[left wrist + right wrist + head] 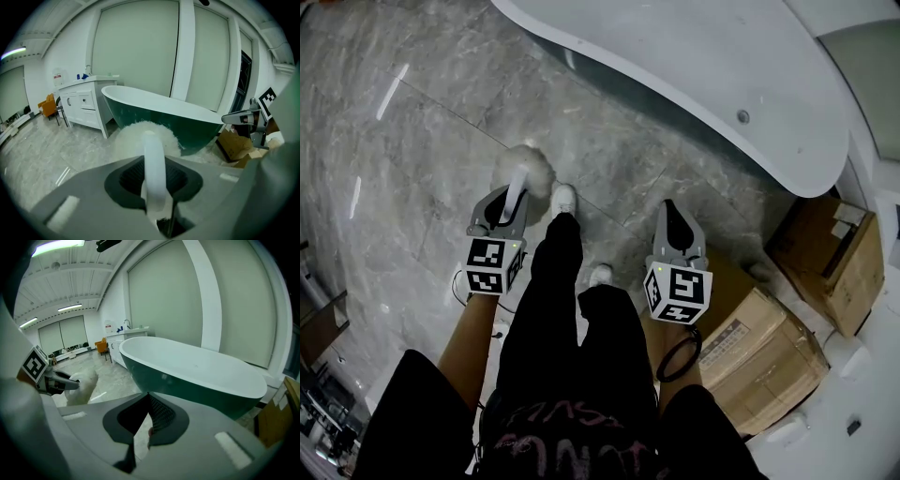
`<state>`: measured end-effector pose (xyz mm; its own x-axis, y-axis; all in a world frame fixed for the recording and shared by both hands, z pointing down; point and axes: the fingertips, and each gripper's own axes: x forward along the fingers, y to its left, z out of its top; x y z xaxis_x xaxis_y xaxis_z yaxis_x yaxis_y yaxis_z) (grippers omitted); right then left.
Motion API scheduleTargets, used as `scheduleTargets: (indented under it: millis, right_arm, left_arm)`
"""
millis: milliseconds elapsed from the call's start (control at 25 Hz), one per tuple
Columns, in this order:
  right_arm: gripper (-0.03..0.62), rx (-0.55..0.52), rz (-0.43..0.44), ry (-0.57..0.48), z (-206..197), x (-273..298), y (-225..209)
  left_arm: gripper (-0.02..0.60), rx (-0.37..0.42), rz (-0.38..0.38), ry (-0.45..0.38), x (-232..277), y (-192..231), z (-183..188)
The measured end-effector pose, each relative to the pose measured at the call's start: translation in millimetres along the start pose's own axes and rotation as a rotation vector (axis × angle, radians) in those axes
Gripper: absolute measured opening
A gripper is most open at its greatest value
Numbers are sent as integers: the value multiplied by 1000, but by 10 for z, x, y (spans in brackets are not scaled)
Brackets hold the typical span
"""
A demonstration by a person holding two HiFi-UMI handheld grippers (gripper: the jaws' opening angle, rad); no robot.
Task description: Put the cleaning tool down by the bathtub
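The cleaning tool is a white handle with a fluffy white head (530, 161). My left gripper (508, 202) is shut on its handle (152, 159), and the head (140, 136) sticks out ahead of the jaws, above the grey floor. The bathtub (703, 75), white inside and dark green outside (178, 119), stands ahead and to the right. My right gripper (673, 214) hangs a little right of the person's legs. Its jaws stand nearly together with nothing between them (149, 404). From the right gripper view the tub (197, 366) fills the middle, and the tool's head (82, 385) shows at the left.
Two cardboard boxes (769, 356) (830, 258) sit on the floor at the right, near the tub's end. A white vanity cabinet (86, 103) and an orange chair (48, 105) stand behind the tub. The person's white shoes (564, 197) are between the grippers.
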<state>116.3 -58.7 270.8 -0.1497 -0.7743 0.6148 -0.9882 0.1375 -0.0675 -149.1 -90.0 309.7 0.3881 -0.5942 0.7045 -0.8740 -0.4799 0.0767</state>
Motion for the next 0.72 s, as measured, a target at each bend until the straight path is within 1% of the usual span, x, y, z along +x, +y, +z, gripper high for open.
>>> scheduleTargets:
  millis: [360, 720]
  right_arm:
    - [12, 22, 9, 24, -541, 659, -72]
    - [12, 28, 47, 63, -1133, 1389, -31]
  left_arm:
    - [89, -8, 19, 1, 666, 213, -384]
    - [89, -3, 34, 16, 1386, 410, -860]
